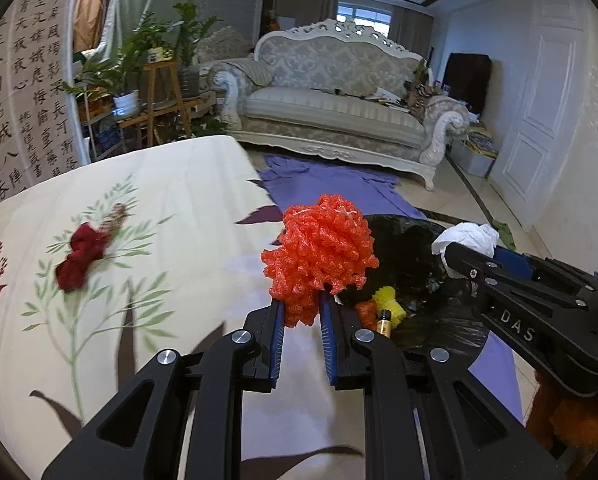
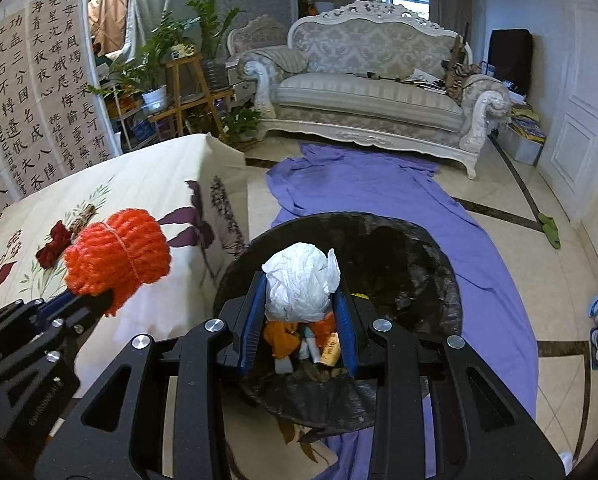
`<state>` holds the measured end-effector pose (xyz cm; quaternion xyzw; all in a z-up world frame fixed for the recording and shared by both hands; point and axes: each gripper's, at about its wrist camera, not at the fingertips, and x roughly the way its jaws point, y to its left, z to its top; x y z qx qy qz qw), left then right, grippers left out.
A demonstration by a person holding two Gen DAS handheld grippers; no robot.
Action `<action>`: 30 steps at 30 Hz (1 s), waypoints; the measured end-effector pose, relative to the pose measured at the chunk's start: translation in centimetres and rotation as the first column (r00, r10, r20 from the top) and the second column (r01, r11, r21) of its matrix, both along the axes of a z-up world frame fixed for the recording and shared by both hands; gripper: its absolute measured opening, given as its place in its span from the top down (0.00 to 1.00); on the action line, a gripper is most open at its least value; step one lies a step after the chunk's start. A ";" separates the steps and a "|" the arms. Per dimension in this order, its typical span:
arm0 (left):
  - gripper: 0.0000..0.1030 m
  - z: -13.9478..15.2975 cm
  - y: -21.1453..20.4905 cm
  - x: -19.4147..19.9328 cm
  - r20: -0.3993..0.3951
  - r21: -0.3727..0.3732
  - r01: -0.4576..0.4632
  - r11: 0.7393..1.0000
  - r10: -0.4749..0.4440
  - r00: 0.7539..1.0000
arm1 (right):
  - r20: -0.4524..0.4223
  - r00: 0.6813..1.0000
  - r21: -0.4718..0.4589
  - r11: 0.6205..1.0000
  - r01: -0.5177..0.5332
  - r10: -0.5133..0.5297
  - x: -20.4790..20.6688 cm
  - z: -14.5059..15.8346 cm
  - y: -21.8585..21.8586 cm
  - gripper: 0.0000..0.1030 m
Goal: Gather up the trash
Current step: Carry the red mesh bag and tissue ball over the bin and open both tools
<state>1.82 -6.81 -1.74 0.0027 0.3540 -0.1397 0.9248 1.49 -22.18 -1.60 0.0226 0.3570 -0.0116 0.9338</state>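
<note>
The right tongs point(image 2: 299, 312), clamped on a crumpled white paper wad point(image 2: 301, 282), hang directly over the black-lined trash bin point(image 2: 419, 248), nearer it than the left tongs point(image 1: 302, 318), which pinch an orange mesh bundle point(image 1: 321, 252) beside the rim.

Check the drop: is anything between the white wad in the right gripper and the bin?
Nothing visible. The white wad, held by the right gripper, hangs directly over the open bin, with only earlier trash below.
</note>
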 end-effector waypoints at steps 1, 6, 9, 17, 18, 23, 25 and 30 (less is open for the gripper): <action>0.83 -0.2 -0.4 0.3 -0.004 0.006 0.006 1.000 -0.006 1.000 | 0.001 1.000 0.001 1.000 0.003 -0.003 0.0 0.0 -0.3 0.69; 0.83 -1.1 -2.1 1.1 -0.021 0.030 0.021 0.999 -0.021 1.000 | 0.000 1.000 0.013 1.000 0.020 -0.020 0.5 -0.4 -1.6 0.69; 0.83 -1.5 -2.9 1.8 -0.029 0.044 0.029 0.999 -0.028 0.999 | -0.005 1.000 0.021 0.999 0.027 -0.027 0.8 -0.8 -2.2 0.69; 0.82 -2.2 -4.5 3.4 -0.051 0.064 0.058 0.996 -0.054 0.997 | -0.015 0.999 0.044 0.998 0.045 -0.044 2.1 -1.4 -3.7 0.67; 0.81 -2.4 -4.8 3.6 -0.060 0.065 0.065 0.996 -0.061 0.996 | -0.013 0.999 0.048 0.998 0.048 -0.047 2.2 -1.4 -3.9 0.62; 0.59 -2.6 -4.6 4.0 -0.083 0.050 0.067 0.997 -0.063 0.995 | -0.009 0.997 0.065 0.995 0.075 -0.074 2.6 -1.6 -5.0 0.55; 0.54 -2.6 -4.4 3.9 -0.080 0.044 0.060 0.997 -0.056 0.995 | -0.012 0.997 0.065 0.994 0.082 -0.082 2.7 -1.8 -5.2 0.55; 0.52 -2.6 -4.4 3.7 -0.082 0.037 0.052 0.998 -0.048 0.995 | -0.023 0.996 0.071 0.993 0.093 -0.092 2.7 -2.2 -5.6 0.55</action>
